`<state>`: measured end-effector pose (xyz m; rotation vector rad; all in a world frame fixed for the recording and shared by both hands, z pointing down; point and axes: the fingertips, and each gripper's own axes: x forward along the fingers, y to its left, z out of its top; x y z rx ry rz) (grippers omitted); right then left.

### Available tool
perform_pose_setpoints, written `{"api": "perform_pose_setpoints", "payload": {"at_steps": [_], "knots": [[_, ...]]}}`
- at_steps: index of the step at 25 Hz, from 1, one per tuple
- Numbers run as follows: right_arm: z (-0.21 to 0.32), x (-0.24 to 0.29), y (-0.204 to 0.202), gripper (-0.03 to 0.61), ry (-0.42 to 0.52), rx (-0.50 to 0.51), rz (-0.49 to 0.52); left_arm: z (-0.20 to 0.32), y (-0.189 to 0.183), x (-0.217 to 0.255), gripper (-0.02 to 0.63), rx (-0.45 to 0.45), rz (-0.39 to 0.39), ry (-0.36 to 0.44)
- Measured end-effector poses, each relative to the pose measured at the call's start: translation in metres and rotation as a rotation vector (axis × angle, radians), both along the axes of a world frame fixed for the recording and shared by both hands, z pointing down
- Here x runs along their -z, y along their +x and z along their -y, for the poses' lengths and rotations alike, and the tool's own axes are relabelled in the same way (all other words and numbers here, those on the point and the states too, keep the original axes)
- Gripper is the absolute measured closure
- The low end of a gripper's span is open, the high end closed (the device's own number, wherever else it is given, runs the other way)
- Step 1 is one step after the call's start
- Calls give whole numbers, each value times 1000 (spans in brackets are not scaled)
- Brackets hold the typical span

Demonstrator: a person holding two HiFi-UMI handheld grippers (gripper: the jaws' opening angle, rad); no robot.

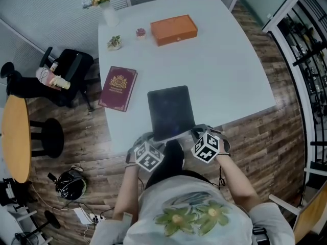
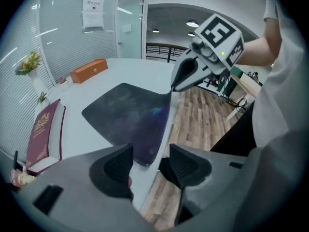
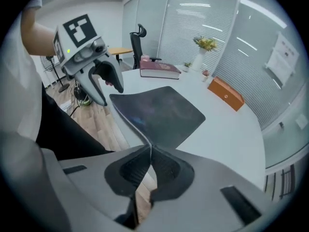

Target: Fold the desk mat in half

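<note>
Dark, thin, rectangular desk mat [image 1: 171, 108] lay flat on the white table [image 1: 230, 70], its long axis running straight away from the person and its near short edge reaching the table's near edge. Both tools stood at that near edge, one at each corner. The right gripper [image 3: 150, 161] was pressed together on the mat's near right corner, the thin sheet caught between its pads and lifted slightly off the table. The left gripper [image 2: 149, 163] stood spread, the near left corner showing in its gap with neither pad pressing on it (so only one corner was truly held). Judging from this, the left needed its own pinch before both carried the near edge up and away toward the far edge.
</note>
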<state>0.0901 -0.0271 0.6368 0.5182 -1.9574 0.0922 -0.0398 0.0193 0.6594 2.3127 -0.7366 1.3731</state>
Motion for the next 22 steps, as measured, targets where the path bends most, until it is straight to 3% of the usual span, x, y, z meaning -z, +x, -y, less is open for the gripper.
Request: {"api": "perform_pose_setpoints", "payload": {"at_steps": [4, 8, 11, 13, 22], "knots": [[13, 17, -2, 554, 25, -39, 44, 9, -2, -1, 396, 23, 24, 50], [23, 29, -2, 554, 41, -72, 79, 20, -6, 8, 428, 61, -14, 56], [29, 35, -2, 554, 42, -92, 108, 29, -9, 19, 563, 108, -64, 60], [32, 38, -2, 554, 42, -113, 133, 34, -9, 24, 589, 136, -90, 50], [53, 50, 0, 552, 70, -185, 222, 64, -13, 48, 594, 288, -186, 64]]}}
